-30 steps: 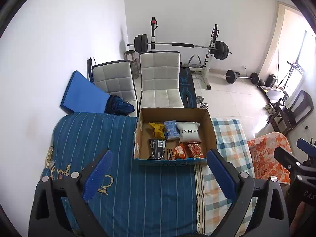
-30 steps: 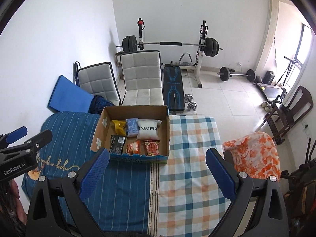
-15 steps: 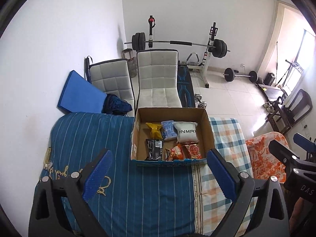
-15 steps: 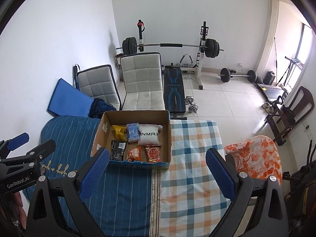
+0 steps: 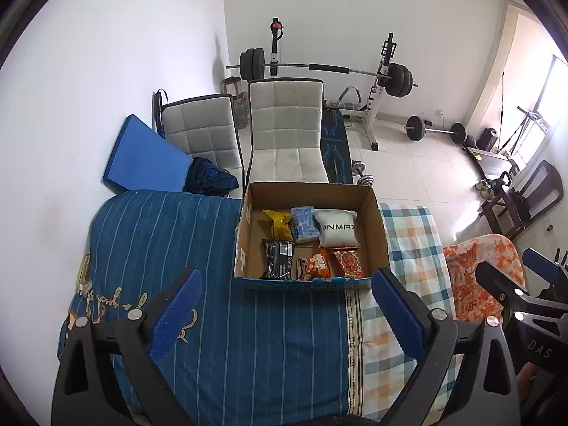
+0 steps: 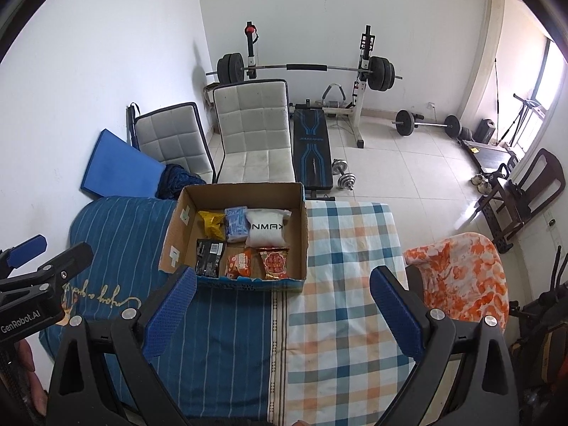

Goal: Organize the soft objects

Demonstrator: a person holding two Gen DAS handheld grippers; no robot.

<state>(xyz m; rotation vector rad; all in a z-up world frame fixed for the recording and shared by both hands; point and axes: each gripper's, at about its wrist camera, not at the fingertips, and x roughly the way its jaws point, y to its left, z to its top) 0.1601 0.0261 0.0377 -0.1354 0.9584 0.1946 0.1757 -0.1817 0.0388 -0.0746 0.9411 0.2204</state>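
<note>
Cardboard box (image 5: 309,238) now nearer, ahead of left gripper (image 5: 284,305).

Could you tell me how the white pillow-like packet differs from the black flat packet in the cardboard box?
The white pillow-like packet is puffy, bears dark lettering and lies in the far row, at its right end. The black flat packet is thin, dark with a small label, and lies in the near row at the left. Both rest inside the cardboard box, untouched.

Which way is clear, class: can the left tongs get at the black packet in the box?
Probably yes: the left tongs are open, the box is topless, and the black packet lies uncovered near its front wall.
</note>
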